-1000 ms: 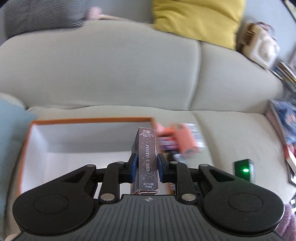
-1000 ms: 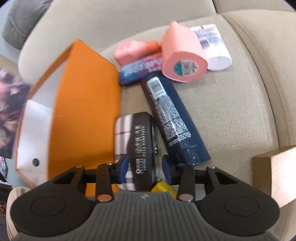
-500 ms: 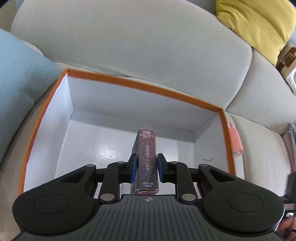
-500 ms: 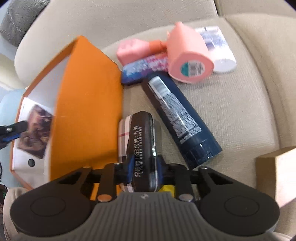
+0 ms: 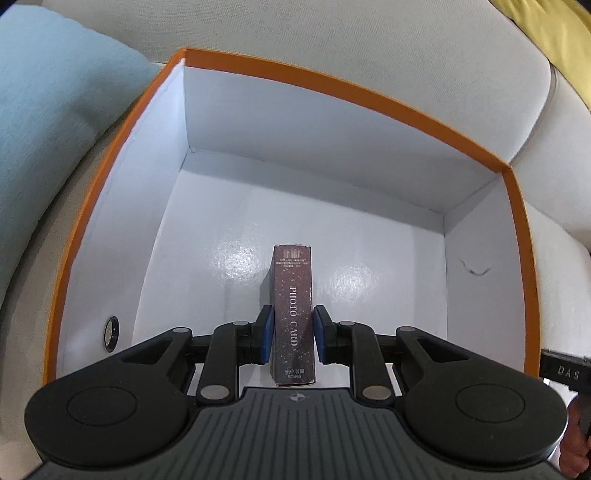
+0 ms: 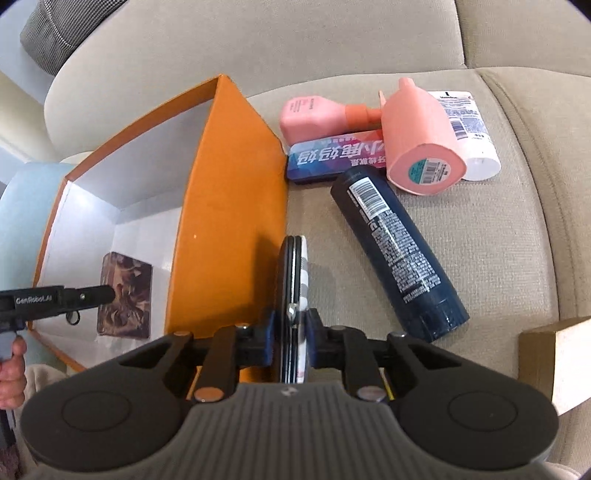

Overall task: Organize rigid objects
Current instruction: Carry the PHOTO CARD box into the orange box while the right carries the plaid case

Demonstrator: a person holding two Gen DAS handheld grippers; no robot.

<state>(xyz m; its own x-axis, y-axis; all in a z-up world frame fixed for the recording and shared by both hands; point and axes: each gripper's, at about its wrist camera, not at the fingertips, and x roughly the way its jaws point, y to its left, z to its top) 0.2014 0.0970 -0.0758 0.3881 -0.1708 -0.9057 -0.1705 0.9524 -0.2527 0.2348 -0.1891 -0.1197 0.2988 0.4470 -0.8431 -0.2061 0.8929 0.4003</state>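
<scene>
My left gripper (image 5: 293,338) is shut on a dark brown photo card box (image 5: 292,306), held on edge low inside the orange box (image 5: 332,86) with a white interior. In the right wrist view the same card box (image 6: 125,295) and left gripper (image 6: 55,299) show inside the orange box (image 6: 229,221). My right gripper (image 6: 291,332) is shut on a flat dark case with a plaid face (image 6: 293,273), held on edge just outside the box's right wall. On the sofa lie a dark blue can (image 6: 399,254), two pink bottles (image 6: 421,140), a blue packet (image 6: 332,158) and a white tube (image 6: 469,133).
A light blue cushion (image 5: 48,122) lies left of the box and the sofa backrest (image 5: 332,37) stands behind it. A tan wooden block (image 6: 554,362) sits at the right edge. A grey cushion (image 6: 55,29) lies at the upper left.
My left gripper has moved with the card box over the orange box and down inside it. My right gripper closed on the dark case and lifted it upright.
</scene>
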